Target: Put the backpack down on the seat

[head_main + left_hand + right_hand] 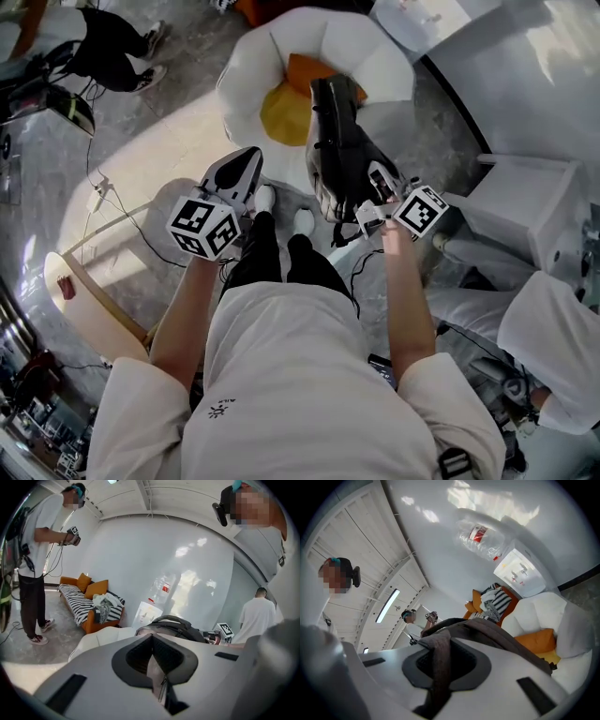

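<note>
Firmly clamped, your right tool (440,644) grips dark strap (436,681) of backpack (337,141); strap runs straight through jaws. Your left tool (151,639): jaws together, nothing pinched at tips; pale zippered backpack panel shows through gap behind them. In head view, left tool sits beside backpack, seat showing between. Backpack hangs over front edge of white petal-shaped seat (253,56) with yellow centre; orange cushion (302,70) behind; contact with seat unclear. Grey glossy floor (178,112), cable (131,225) trailing. Striped orange sofa (82,604) against white curved wall (154,555).
</note>
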A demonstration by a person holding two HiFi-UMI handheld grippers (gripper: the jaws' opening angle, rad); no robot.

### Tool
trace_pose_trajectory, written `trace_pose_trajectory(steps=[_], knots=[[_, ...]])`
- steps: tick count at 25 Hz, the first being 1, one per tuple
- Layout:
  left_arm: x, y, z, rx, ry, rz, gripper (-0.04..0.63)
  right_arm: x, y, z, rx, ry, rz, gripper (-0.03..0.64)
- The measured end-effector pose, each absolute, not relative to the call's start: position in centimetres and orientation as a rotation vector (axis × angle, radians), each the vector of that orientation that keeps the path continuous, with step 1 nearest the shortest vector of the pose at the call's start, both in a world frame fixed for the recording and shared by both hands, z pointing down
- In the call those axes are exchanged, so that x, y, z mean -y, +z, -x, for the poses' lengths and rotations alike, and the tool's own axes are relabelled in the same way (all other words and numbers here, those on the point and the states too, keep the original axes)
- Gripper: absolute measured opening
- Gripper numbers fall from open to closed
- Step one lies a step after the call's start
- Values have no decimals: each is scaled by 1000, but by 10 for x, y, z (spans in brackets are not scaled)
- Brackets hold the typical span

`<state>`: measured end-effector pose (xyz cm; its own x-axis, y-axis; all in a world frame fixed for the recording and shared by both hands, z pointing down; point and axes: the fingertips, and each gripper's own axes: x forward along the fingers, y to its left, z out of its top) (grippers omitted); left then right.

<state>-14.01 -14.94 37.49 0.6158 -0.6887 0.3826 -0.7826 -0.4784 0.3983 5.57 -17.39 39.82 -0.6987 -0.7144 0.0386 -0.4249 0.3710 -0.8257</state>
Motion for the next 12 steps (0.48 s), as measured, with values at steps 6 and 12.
trace_pose_trajectory(steps=[6, 12], knots=[[162, 407, 136, 1099, 293, -2315, 17, 186, 443, -39, -2276, -1278, 1027, 41], [183, 431, 136, 1050, 288, -2300, 17, 210, 481, -22, -2239, -1324, 1023, 41]])
